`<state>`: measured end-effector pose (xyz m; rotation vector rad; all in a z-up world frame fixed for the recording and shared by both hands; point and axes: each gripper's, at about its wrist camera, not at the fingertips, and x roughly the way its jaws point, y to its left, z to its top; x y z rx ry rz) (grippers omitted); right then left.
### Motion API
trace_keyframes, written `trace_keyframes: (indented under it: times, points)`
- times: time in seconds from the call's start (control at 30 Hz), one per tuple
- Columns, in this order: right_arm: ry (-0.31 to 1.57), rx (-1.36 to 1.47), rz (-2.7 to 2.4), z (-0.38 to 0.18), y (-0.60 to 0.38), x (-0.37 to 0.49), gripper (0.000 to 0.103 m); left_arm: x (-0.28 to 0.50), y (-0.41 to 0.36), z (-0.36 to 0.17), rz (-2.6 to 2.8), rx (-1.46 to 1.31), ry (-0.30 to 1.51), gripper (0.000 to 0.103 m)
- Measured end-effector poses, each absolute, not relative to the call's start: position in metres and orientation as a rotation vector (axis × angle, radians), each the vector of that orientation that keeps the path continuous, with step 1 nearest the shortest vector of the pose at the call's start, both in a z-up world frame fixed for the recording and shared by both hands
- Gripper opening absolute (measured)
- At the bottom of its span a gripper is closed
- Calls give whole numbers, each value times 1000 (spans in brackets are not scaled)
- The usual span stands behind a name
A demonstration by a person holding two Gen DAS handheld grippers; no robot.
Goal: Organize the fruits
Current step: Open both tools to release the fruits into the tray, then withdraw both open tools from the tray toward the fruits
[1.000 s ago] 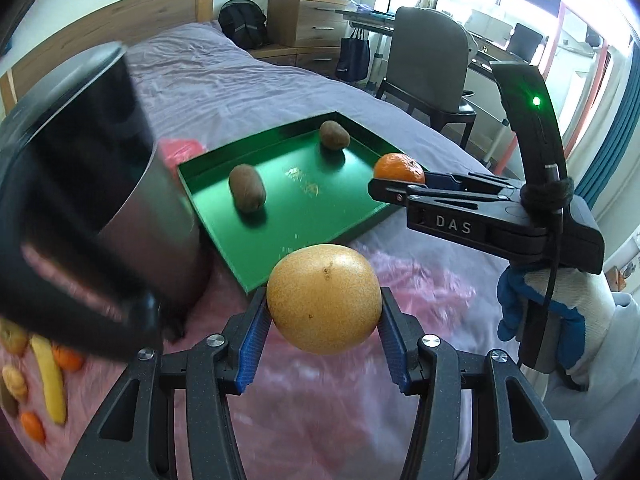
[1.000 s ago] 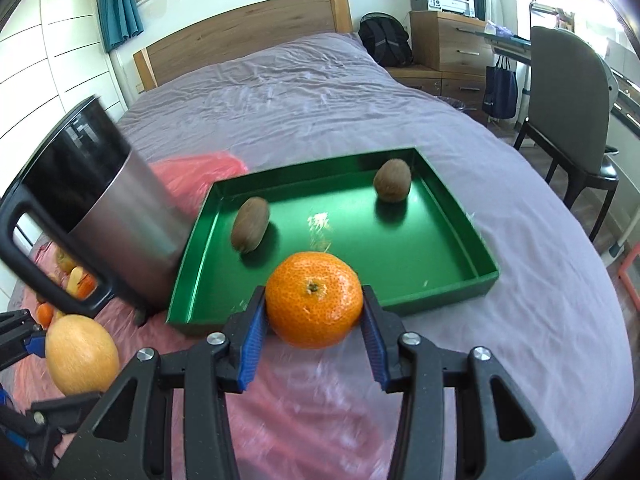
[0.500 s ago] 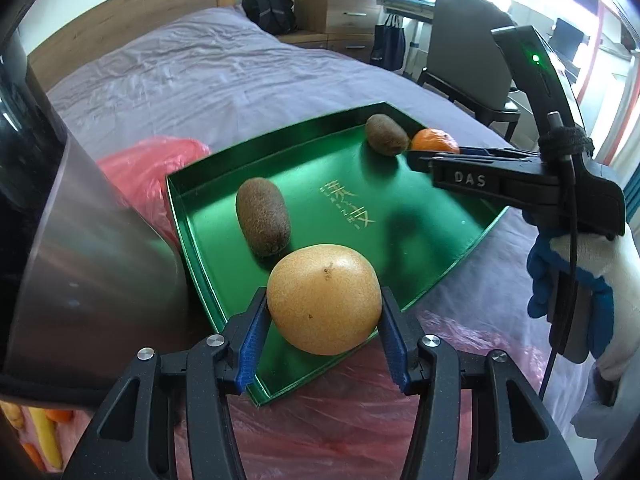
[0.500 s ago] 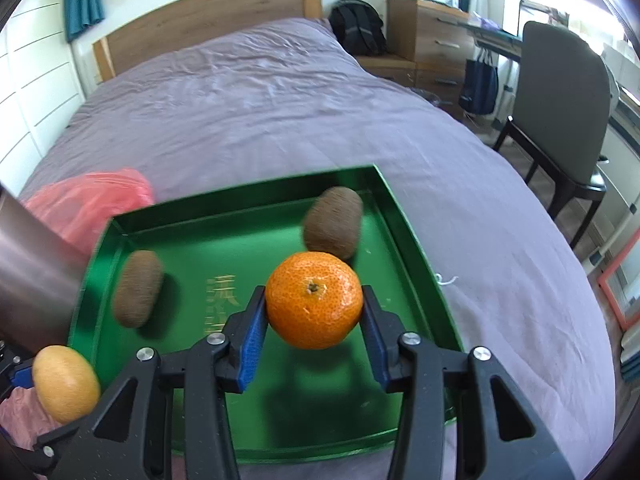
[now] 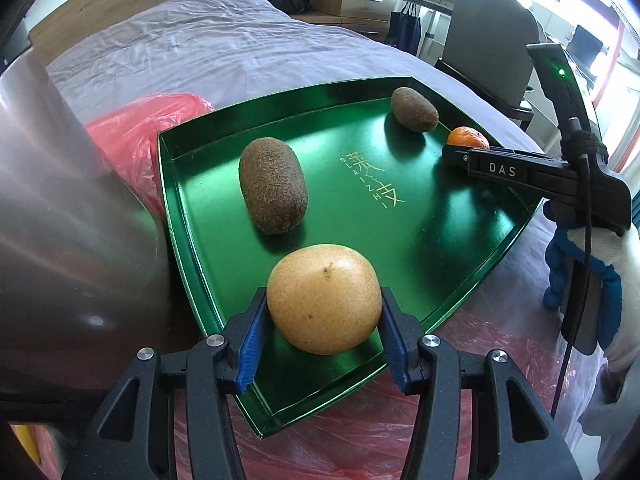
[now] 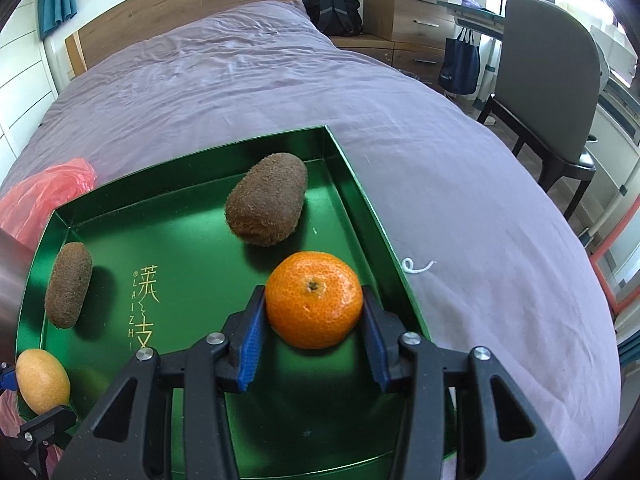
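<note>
My left claw (image 5: 324, 320) is clamping a yellow pear (image 5: 324, 298) between its blue pads (image 5: 251, 342), low in the middle of the left view, and I am holding it over the near corner of the green tray (image 5: 192, 216). My right claw (image 6: 314, 324) is gripping a mandarin (image 6: 314, 300) the same way, pads on its two sides and stem end facing the camera, at the centre of the right view over the right side of the tray. Whether either fruit is touching the tray floor I cannot tell.

Outward from the pear, a kiwi (image 5: 274, 186) is lying on the tray floor just above it in the left view, and a second kiwi (image 5: 414, 109) is sitting toward the upper right, near the mandarin. In the right view that second kiwi is just above the mandarin, very near or touching it. A steel pot (image 5: 68, 208) is filling the left edge of the left view, red plastic (image 5: 136, 136) is showing behind and under the tray, and all of it is resting on the purple bed (image 6: 280, 80).

I am judging the pear firm, smooth and fairly heavy, so it is likely to roll once freed; a grip across its widest girth suits it. The mandarin looks lighter, with soft, loose skin that bruises under a hard squeeze, so a gentle hold across its middle is best.
</note>
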<state>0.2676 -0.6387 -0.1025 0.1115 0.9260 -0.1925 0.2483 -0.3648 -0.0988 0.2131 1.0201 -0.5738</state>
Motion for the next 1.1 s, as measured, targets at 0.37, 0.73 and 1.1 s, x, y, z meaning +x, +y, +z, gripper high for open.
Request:
trace_keyframes:
  times: [0.37, 0.73, 1.1]
  points:
    - [940, 91, -218, -104, -634, 262, 87, 252, -365, -99, -561, 210, 1034, 48]
    - [912, 100, -200, -84, -620, 221, 103, 221, -361, -73, -557, 263, 960, 64]
    - [854, 143, -226, -43, -609, 140, 103, 150, -336, -27, -603, 277, 880, 70]
